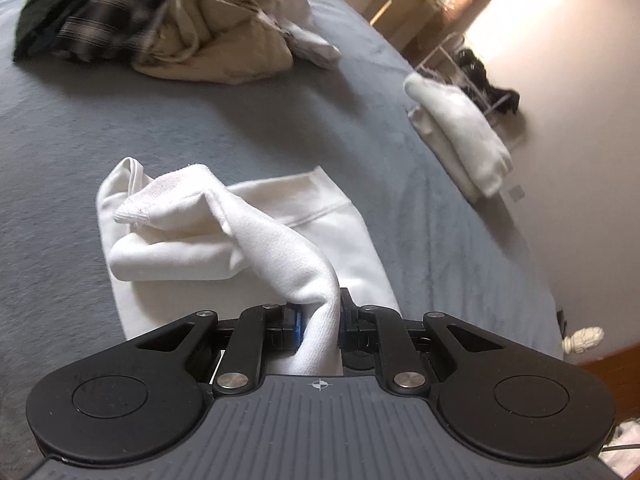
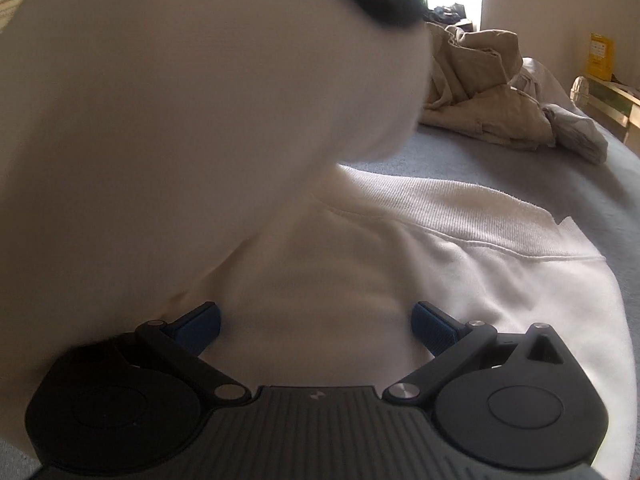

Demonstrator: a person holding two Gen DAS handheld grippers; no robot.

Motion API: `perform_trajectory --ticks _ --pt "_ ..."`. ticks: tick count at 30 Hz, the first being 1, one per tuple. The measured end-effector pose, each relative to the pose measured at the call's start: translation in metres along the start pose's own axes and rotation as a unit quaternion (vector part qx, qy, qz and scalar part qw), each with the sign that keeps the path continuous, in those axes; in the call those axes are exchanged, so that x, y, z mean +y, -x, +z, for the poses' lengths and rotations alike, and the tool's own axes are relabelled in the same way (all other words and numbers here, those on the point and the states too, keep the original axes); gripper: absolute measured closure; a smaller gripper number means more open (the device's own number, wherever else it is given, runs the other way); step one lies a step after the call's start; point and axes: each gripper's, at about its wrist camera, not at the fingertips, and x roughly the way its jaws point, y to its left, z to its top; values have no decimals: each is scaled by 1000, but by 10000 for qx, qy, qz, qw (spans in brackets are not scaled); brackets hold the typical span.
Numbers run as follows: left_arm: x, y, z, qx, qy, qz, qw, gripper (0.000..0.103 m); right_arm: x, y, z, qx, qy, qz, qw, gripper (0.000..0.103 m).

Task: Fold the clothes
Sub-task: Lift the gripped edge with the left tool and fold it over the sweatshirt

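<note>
A white sweatshirt [image 1: 224, 236] lies partly folded on the grey bed [image 1: 80, 140]. My left gripper [image 1: 320, 320] is shut on a fold of its white cloth, which rises from the jaws toward the bunched sleeve. In the right wrist view the same sweatshirt [image 2: 460, 264] spreads flat, with its ribbed hem toward the far side. My right gripper [image 2: 316, 324] is open, its blue pads [image 2: 200, 326] apart just above the cloth. A lifted, blurred white fold [image 2: 180, 100] fills the upper left of that view.
A pile of unfolded clothes, beige, plaid and dark, sits at the far side of the bed [image 1: 168, 24], and it shows in the right wrist view [image 2: 492, 92]. A folded white garment [image 1: 460, 136] lies by the bed's right edge. A wire rack [image 1: 468, 72] stands on the floor beyond.
</note>
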Motion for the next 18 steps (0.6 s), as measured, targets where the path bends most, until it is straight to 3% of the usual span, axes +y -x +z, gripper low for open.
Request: perform_trajectory --ticks 3,9,13,15,18 --pt "-6 -14 6 155 -28 -23 9999 90 -6 9 -4 -20 49 -40 10000 0" --pt "-22 -57 11 556 -268 -133 9980 90 -18 55 -29 93 292 -564 9979 0" --pt "-29 -93 6 854 -456 32 9953 87 -37 86 -50 246 -35 -724 9971 0" --pt "-29 -107 4 956 -419 6 9945 81 -46 97 -58 316 -344 -791 9958 0" --pt "-22 -118 1 1011 -52 -299 9944 51 -59 107 -68 393 -889 -864 9915 0"
